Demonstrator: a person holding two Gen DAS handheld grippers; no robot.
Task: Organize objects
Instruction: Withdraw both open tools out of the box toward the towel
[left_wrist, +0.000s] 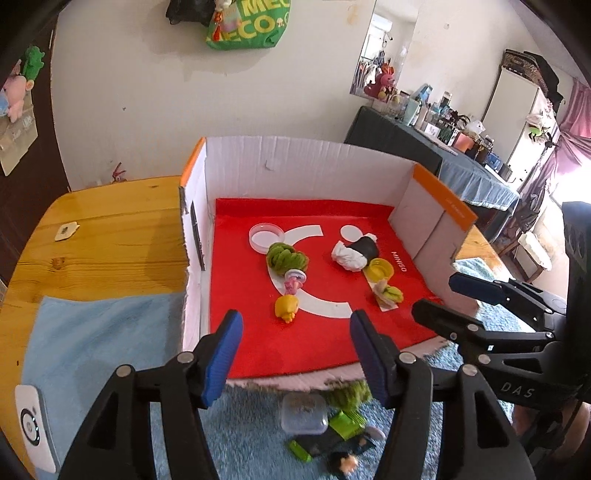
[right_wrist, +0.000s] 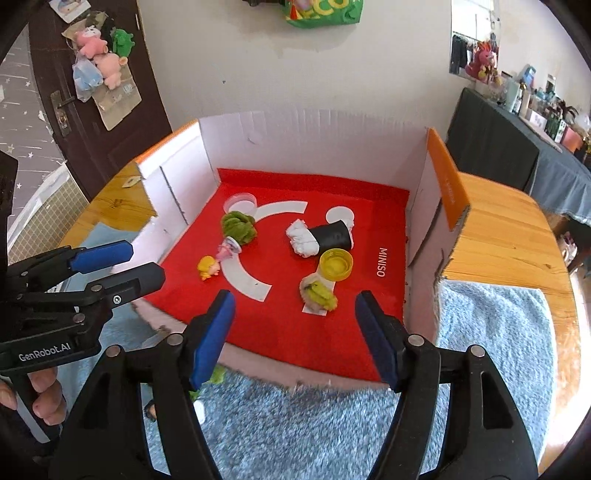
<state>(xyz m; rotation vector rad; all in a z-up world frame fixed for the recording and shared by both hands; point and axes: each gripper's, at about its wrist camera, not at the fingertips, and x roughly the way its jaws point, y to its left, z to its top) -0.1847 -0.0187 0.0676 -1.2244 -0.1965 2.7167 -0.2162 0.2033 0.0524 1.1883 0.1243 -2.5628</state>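
While both grippers hover before the cardboard box, their jaws gape wide, empty. Left gripper and right gripper face small toys on red lining.

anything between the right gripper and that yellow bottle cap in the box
Nothing visible blocks it. The right gripper is open, above the box's cut-down front edge; the yellow bottle cap lies ahead, touching the green-yellow toy.

Both grippers, left and right: black plastic frames, blue jaw pads, silver pivot screws, white "GenRobot.AI"/"DAS" lettering; bare-skinned hand gripping handle.
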